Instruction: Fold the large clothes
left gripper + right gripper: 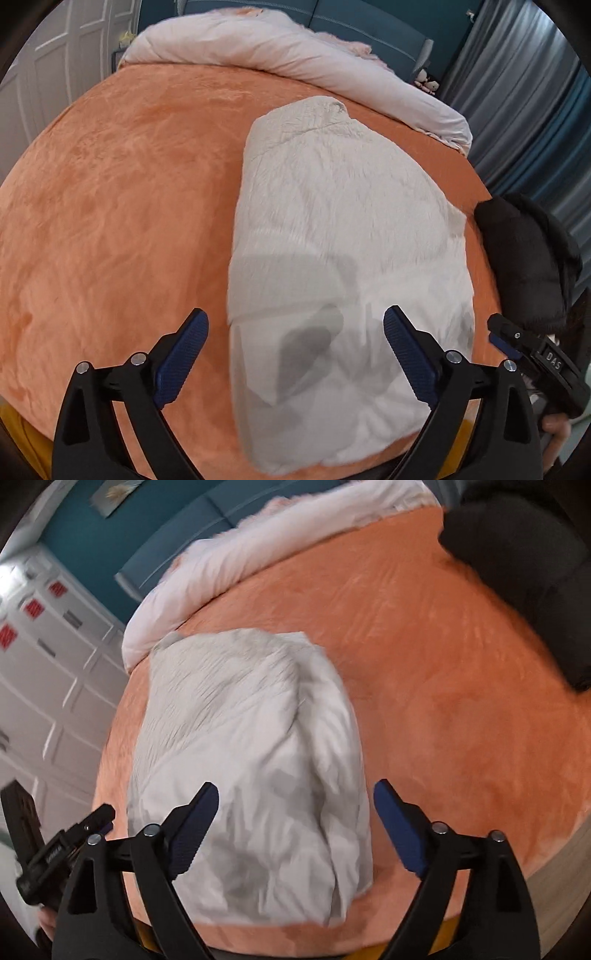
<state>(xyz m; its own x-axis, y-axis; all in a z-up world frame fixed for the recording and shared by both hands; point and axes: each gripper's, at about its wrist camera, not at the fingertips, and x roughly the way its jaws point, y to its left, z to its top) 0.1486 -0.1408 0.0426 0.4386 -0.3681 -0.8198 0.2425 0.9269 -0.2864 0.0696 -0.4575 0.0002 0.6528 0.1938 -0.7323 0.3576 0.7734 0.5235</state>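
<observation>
A large white garment [332,236] lies folded into a long narrow bundle on the orange bed cover [122,206]. It also shows in the right wrist view [243,746]. My left gripper [295,328] is open and empty, held above the near end of the bundle. My right gripper [295,801] is open and empty, also above the near end. The right gripper's tip shows at the right edge of the left wrist view [532,350]. The left gripper's tip shows at the lower left of the right wrist view [70,845].
A rolled pale pink duvet [295,62] lies along the head of the bed. A black garment [524,258] lies at the bed's right edge, also in the right wrist view [524,568]. White wardrobe doors [48,686] stand left, grey curtains [524,92] right.
</observation>
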